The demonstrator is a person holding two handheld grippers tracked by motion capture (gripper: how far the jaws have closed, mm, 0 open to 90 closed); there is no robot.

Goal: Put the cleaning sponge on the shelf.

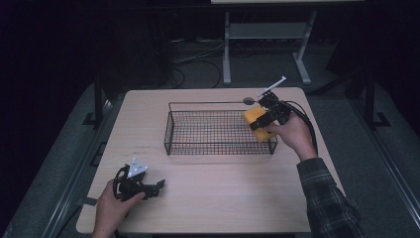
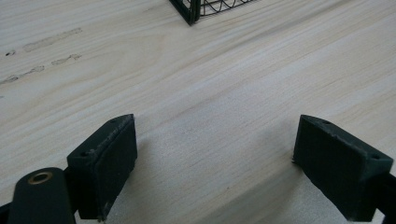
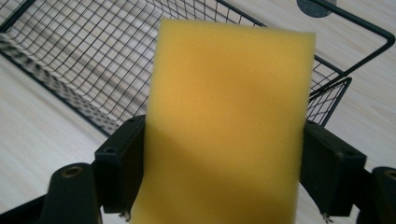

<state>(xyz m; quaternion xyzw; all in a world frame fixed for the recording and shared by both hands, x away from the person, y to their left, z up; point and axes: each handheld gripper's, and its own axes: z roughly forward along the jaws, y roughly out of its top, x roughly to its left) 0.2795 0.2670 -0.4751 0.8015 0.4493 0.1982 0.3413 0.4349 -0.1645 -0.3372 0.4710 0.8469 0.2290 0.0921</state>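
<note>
The left gripper (image 1: 157,187) lies low on the near left part of the table (image 1: 223,198), held by the left hand (image 1: 111,206). Its jaws stand wide apart with nothing between them; in the left gripper view, bare wood lies under the left gripper (image 2: 215,163), and a corner of the basket (image 2: 191,11) shows farther off. The basket (image 1: 171,131), a black wire one, sits at mid-table. At its right end, the right gripper (image 1: 263,119), held by the right hand (image 1: 292,134), is closed on the sponge (image 1: 256,121). The sponge is yellow and sits above the basket's right rim. In the right gripper view, the right gripper (image 3: 224,172) presses both jaws against the sides of the sponge (image 3: 229,116), with the basket (image 3: 70,51) beyond it.
</note>
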